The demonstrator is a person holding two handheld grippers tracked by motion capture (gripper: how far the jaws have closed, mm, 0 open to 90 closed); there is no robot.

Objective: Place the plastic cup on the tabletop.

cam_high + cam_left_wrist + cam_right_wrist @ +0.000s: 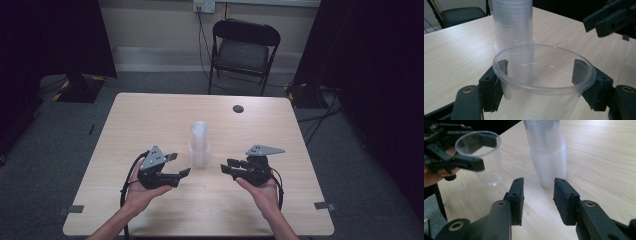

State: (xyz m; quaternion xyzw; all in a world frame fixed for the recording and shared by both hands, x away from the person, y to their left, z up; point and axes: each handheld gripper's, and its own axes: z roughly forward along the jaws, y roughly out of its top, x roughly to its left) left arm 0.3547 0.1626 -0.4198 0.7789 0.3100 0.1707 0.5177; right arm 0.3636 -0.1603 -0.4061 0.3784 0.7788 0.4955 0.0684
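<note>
One clear cup sits clamped in the left gripper, beside the stack.

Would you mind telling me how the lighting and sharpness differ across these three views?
High view: dim, dark at both sides, and the stack of cups is a pale, soft shape. Left gripper view: brighter; the single cup between the jaws is sharp, while the stack behind and the right gripper look blurred. Right gripper view: the jaws are crisp, the stack slightly smeared.

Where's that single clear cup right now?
The single clear cup sits between the jaws of the left gripper, held upright near the table's middle, just left of the stack of cups.
</note>
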